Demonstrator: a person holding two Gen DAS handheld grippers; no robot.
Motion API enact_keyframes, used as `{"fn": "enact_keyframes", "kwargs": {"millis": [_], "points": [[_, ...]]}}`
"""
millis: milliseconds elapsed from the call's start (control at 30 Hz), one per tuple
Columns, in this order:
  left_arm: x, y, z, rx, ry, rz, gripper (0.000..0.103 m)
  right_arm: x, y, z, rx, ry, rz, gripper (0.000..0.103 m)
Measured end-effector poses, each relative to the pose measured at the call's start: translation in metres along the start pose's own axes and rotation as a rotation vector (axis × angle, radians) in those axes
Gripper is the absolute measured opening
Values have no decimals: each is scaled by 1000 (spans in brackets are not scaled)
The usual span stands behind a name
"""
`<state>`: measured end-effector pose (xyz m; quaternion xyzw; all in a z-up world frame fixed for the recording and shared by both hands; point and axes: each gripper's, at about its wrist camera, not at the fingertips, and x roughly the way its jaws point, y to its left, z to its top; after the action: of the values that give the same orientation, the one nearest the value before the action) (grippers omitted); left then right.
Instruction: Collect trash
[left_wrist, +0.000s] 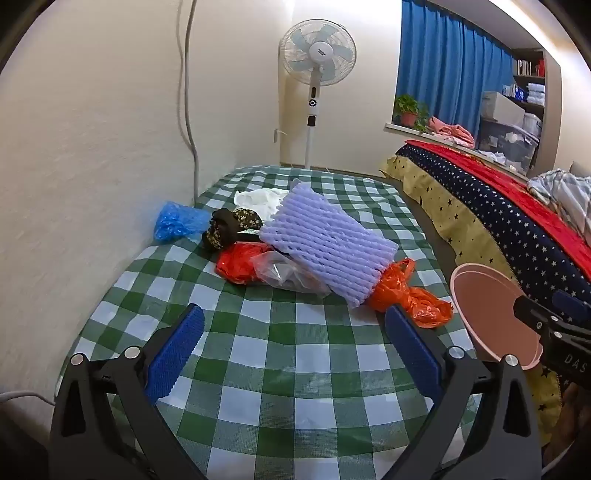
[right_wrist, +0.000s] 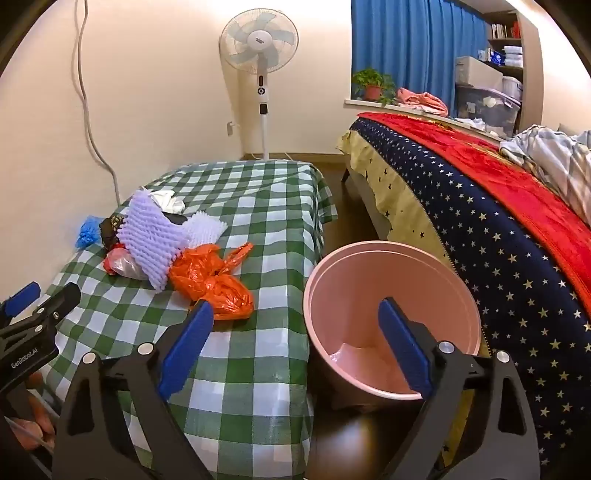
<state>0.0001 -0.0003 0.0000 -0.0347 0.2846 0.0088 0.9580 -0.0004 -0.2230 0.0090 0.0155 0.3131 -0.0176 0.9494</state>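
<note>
Left hand-held gripper (left_wrist: 293, 343), black frame w/ blue ribbed pads, hangs released over the near part of the green-and-white checked tabletop (left_wrist: 280, 373), jaws spread wide, nothing between them. Right hand-held gripper (right_wrist: 295, 339) likewise released, jaws wide apart; left finger over the tabletop edge, right finger in front of the round pink plastic bin (right_wrist: 354, 280), which stands on the floor btwn tabletop and bed, mouth tilted toward the camera. Nothing seen inside the bin.

Trash sits in a pile on the tabletop's left-middle, near the wall:
- lilac foam mesh fruit-wrap sheet (left_wrist: 325, 243), largest piece, lying on top of the others
- crumpled orange plastic bag (left_wrist: 410, 299) at the pile's near-right end, partly under the foam, closest to both grippers
- red plastic bag (left_wrist: 236, 264) and clear plastic bag (left_wrist: 284, 273) touching, under the foam's left side
- dark floral-patterned cloth-like wad (left_wrist: 229, 225) behind them
- blue crinkled plastic bag (left_wrist: 177, 221) at the wall, just beside the wad
- white crumpled sheet (left_wrist: 258, 199) at the far side

Bed w/ navy star-print cover and red blanket (right_wrist: 480, 206) to the right. White pedestal fan (left_wrist: 317, 55) in the corner; blue curtain (left_wrist: 447, 70) beyond.
</note>
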Motion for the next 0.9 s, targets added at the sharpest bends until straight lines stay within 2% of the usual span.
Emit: {"fn": "enact_keyframes", "kwargs": {"millis": [167,367,667,900], "points": [[-2,-1,-1,-20,-1,-11,95,1,11,2,-27,-3,-7,89],[-1,1,-3,-20,-2,-3,95,-5,6,0,-16,-50,12,89],[-2,-1,-1,-10,-9,-5,95,-2,5,-1,-13,-26,21,89],[2,-3,-4,-13,22,-26,95,0,6,-2,-21,-12,12,89]]}}
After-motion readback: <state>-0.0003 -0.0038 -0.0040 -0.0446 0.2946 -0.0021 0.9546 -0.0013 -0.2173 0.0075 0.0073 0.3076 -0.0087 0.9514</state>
